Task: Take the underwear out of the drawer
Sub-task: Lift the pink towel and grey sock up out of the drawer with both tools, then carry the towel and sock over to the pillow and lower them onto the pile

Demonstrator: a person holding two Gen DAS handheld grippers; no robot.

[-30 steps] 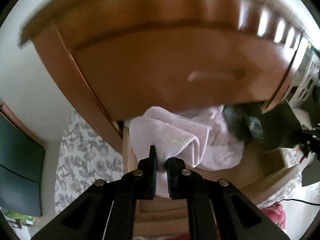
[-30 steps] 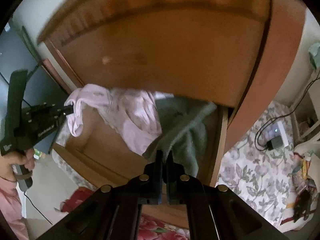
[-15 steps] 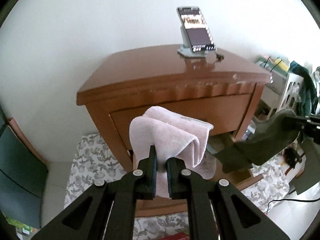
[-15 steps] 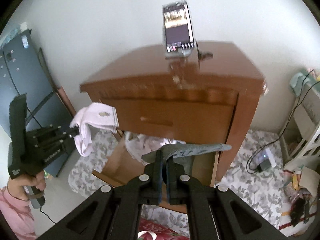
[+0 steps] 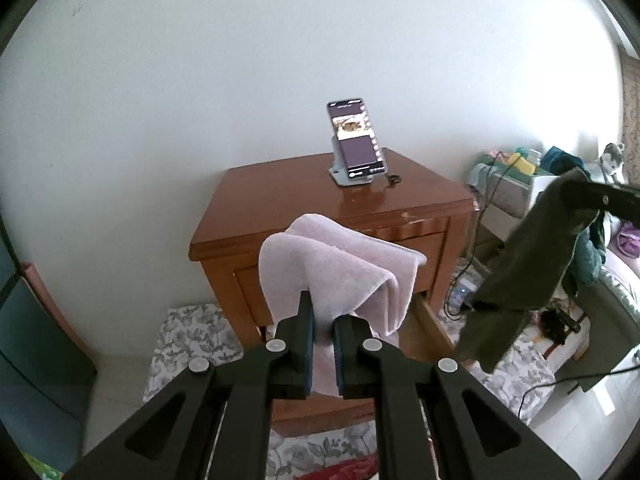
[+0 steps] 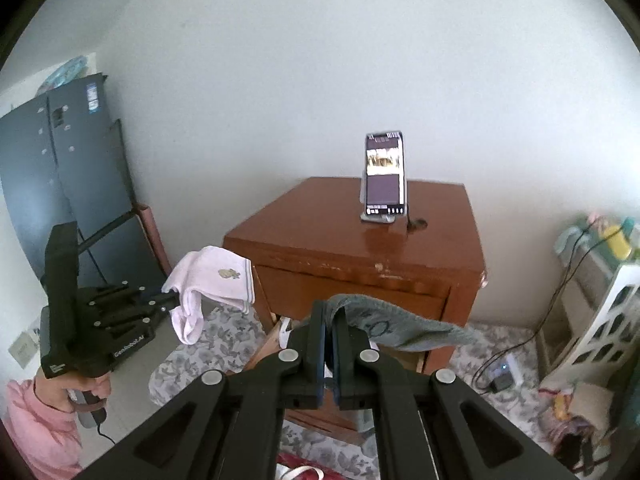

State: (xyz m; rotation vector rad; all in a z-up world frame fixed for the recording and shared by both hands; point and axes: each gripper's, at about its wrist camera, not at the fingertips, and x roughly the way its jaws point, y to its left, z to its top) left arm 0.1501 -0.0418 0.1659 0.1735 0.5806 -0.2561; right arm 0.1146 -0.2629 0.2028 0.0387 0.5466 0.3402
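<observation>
My left gripper [image 5: 323,320] is shut on a folded pale pink underwear piece [image 5: 340,268], held up in the air in front of the wooden nightstand [image 5: 312,200]. In the right wrist view the left gripper [image 6: 170,300] holds that garment [image 6: 212,280] left of the cabinet, and a hand [image 6: 80,390] grips its handle. My right gripper [image 6: 330,320] is shut on a grey-green underwear piece [image 6: 400,326], which hangs at the right of the left wrist view [image 5: 524,268]. The open drawer [image 6: 272,332] lies low down, mostly hidden behind the garments.
A phone on a stand [image 5: 354,140] sits on the nightstand top. A dark tall panel [image 6: 60,160] stands at the left wall. A white rack [image 6: 600,320], cables and a charger [image 6: 502,376] lie to the right. A floral mat [image 6: 224,340] covers the floor.
Both grippers have risen and drawn back from the drawer, each carrying its garment. The views went from the drawer front to the whole nightstand seen from above.
</observation>
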